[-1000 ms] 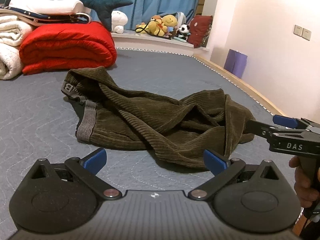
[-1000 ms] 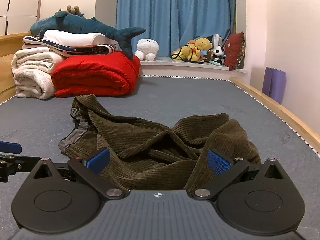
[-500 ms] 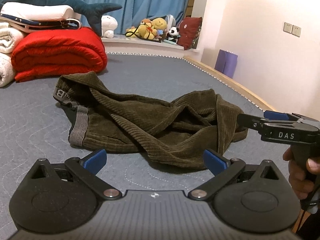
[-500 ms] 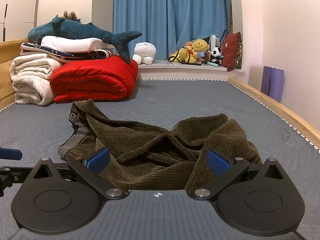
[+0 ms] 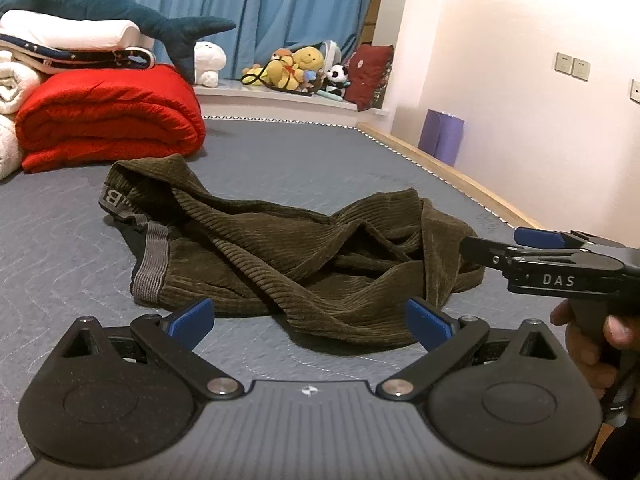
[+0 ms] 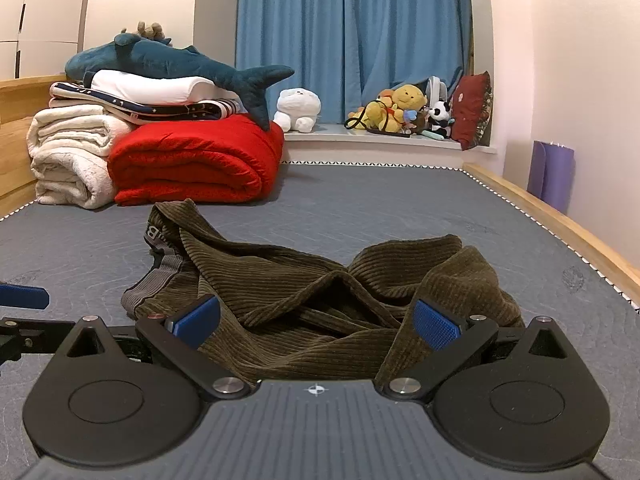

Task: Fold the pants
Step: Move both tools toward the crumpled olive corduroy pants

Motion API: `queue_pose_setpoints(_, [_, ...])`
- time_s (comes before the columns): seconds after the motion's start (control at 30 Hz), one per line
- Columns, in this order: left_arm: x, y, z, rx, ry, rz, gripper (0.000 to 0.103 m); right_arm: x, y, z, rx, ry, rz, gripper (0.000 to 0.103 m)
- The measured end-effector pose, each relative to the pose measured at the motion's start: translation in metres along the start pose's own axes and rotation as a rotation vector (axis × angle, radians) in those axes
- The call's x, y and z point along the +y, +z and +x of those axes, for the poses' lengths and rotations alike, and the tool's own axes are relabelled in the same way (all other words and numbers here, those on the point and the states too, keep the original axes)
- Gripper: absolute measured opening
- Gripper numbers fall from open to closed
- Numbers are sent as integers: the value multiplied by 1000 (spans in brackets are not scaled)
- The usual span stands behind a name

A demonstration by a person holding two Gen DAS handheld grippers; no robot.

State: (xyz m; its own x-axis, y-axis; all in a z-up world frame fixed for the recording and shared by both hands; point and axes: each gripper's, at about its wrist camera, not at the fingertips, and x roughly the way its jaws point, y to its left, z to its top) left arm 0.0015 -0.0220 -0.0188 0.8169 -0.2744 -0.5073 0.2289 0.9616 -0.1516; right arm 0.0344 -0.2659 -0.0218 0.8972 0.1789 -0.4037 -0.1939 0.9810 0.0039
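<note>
Two handheld grippers faced crumpled olive corduroy pants lying on a grey quilted mattress.

The left gripper and right gripper both had their blue-padded fingers spread wide, holding nothing, just short of the pants' near edge. A folded red quilt sat well behind.
</note>
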Motion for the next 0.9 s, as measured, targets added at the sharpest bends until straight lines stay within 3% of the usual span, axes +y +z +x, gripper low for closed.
queue_pose_setpoints(0.13, [0,-1,-2,-6,-11,6,91,-2,0,-1,18,6,34,102])
queue_pose_setpoints(0.23, [1,-1,-2,1,-21,9,78,-2,0,-2,25,7,35,101])
queue_pose_setpoints(0.33, [1,-2,-1,15,-34,14,60,0,-1,-3,6,11,27,98])
queue_pose_setpoints(0.4, [0,-2,-1,17,-43,22,41,2,-1,-4,-13,12,16,98])
queue_pose_setpoints(0.57, [1,-3,0,25,-68,22,15,2,-1,-7,-33,20,12,90])
queue_pose_setpoints(0.63, [2,-3,1,32,-75,15,12,2,0,-8,-36,21,13,82])
queue_pose_setpoints(0.77, [5,-3,4,40,-78,11,8,1,0,-8,-51,25,17,53])
queue_pose_setpoints(0.83, [9,-2,6,41,-70,3,8,1,1,-10,-55,34,30,46])
queue_pose_setpoints(0.9, [15,0,8,44,-61,-7,8,0,2,-12,-62,37,38,46])
